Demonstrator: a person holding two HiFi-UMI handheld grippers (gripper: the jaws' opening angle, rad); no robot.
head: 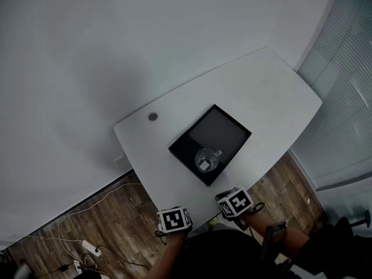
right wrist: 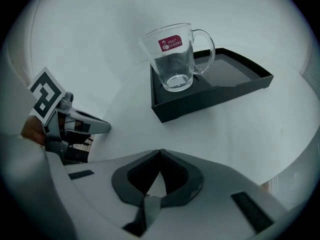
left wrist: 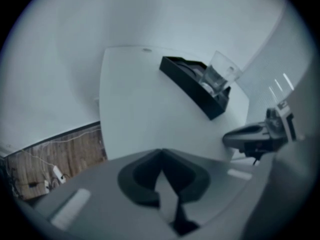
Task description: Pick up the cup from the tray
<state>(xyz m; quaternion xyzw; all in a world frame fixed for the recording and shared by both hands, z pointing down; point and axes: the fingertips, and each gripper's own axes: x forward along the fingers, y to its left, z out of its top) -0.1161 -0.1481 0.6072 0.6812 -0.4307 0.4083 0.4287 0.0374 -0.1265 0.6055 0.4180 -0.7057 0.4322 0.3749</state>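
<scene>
Now, glass cup (right wrist: 172, 59) upright in black tray (right wrist: 210, 100); left gripper (left wrist: 161, 153) and right gripper (right wrist: 160, 154) jaws closed, empty.

Open white tabletop (head: 151, 156) runs from the near edge to the black tray (head: 221, 133), where a low rim and the glass cup (head: 206, 159) in its near corner obstruct.

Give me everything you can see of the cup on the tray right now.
The cup is a clear glass mug with a loop handle and a red label below the rim. It stands upright and looks empty, in the near corner of the black tray. Only the tray touches it.
</scene>
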